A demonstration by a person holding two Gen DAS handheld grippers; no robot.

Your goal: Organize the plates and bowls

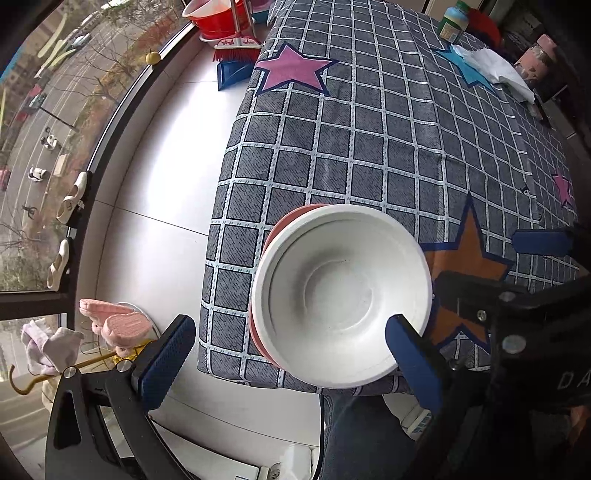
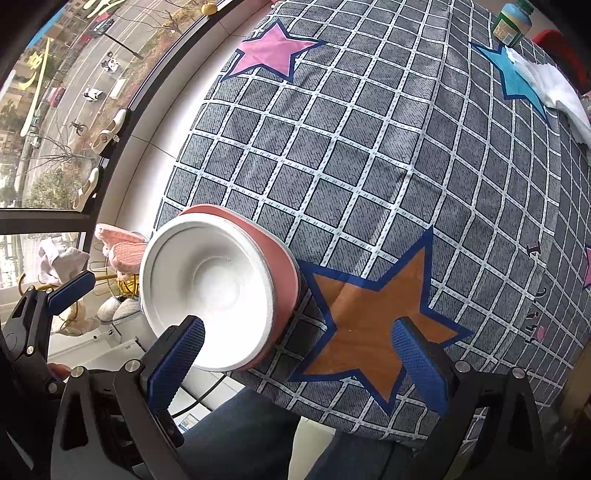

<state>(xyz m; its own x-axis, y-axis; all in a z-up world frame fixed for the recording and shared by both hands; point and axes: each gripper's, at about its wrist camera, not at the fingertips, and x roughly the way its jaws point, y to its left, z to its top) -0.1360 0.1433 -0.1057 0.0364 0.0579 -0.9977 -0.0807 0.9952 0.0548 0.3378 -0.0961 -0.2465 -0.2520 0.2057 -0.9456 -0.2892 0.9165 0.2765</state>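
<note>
So the stack sits right at the near left corner of the table, on the checked grey tablecloth (image 1: 369, 129) with the coloured stars. It's a white bowl (image 1: 341, 295) nested in what looks like a white plate, and under those a pink bowl (image 2: 284, 273) whose rim peeks out on one side. The orange star (image 2: 373, 321) on the cloth is just to the right of the stack.

Both tongs are wide open and holding nothing. The left gripper (image 1: 291, 362) hangs straight over the stack, pointing down, with one blue pad off the table's edge over the floor and the other in front of the white bowl's near right rim; can't tell if that pad touches it. The right gripper (image 2: 295, 354) hovers over the near edge, its left pad in front of the bowl's rim and its right pad over the orange star.

Far side of the table has a green bottle (image 1: 452, 22) and a crumpled white cloth (image 1: 498, 72). Over by the window on the left there's a red basin (image 1: 218, 18) and some pink slippers (image 1: 114, 321) on the floor.
</note>
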